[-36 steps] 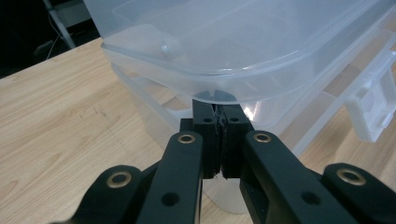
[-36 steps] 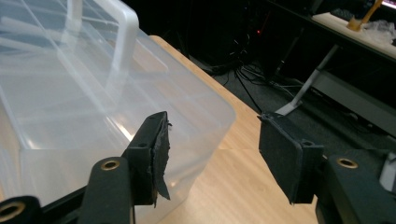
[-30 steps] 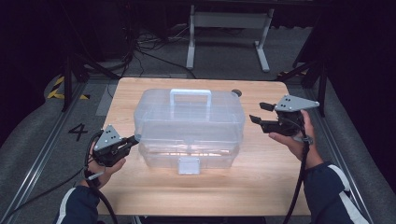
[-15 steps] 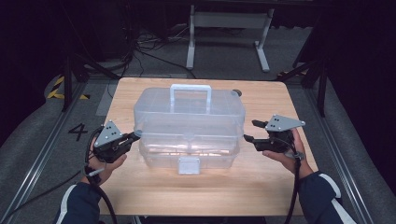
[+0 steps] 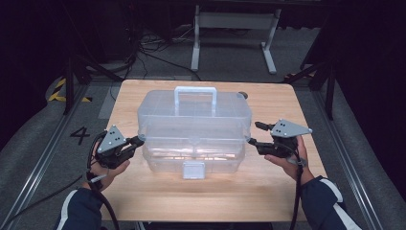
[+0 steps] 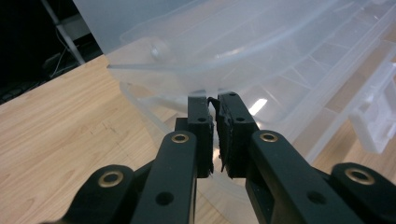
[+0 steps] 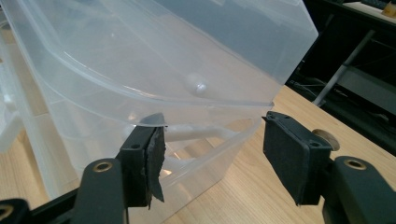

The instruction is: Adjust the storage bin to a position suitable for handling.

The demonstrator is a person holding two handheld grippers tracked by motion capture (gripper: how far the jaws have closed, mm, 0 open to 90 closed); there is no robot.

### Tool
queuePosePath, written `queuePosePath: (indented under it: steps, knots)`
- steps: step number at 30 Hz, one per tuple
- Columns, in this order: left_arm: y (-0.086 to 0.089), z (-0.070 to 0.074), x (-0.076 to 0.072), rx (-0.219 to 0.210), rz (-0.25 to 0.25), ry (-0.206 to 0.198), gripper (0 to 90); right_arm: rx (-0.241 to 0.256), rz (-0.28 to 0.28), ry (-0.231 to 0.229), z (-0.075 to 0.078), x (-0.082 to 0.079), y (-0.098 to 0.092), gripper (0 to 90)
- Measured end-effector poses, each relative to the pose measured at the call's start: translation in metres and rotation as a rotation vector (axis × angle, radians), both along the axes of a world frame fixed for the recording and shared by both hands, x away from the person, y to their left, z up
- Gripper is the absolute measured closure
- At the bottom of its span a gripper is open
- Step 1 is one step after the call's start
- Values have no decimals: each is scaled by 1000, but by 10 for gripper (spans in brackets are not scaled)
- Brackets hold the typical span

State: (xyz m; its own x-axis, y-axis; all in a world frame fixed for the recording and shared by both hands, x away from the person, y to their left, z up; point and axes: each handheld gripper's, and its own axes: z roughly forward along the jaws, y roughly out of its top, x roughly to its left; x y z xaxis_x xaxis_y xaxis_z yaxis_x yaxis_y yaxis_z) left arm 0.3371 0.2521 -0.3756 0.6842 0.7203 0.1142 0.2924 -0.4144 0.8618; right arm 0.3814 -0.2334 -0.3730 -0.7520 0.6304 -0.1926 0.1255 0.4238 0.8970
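Clear box (image 6: pixel 261 56) runs off the top and right edges in the left gripper view; off the top and left in the right gripper view. Box contents can't be told through the cloudy plastic. Small round thing (image 5: pixel 243 95) behind the box is half hidden, too small to identify. Person's forearms cut off at the bottom edge of the high view.

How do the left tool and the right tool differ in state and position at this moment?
The left tool has its jaws nearly together, while the right tool has its jaws wide apart. The left tool sits at the left end of the clear box, the right tool at the right end. The left tool's tips reach the box rim; the right tool has one jaw under the rim, the other free. Both point inward at the box.
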Motion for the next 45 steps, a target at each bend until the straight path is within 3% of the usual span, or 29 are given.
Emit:
queuePosePath:
  steps: [9,12,19,27,34,42,45]
  knots:
    - [4,-8,-6,32,-5,22,804,36,-6,-39,3,-2,1,440]
    - [5,-12,-10,46,-7,25,790,45,-12,-69,6,-3,4,494]
    - [12,-19,-15,42,2,47,728,62,-14,-103,9,-5,5,597]
    - [27,-29,-22,34,21,81,638,81,-34,-140,11,-4,9,651]
    - [40,-52,-21,84,43,165,534,83,-67,-180,12,-4,17,670]
    - [36,-78,-20,151,30,245,458,127,-110,-202,16,1,20,692]
    - [34,-85,-20,150,35,279,427,142,-126,-207,18,3,21,701]
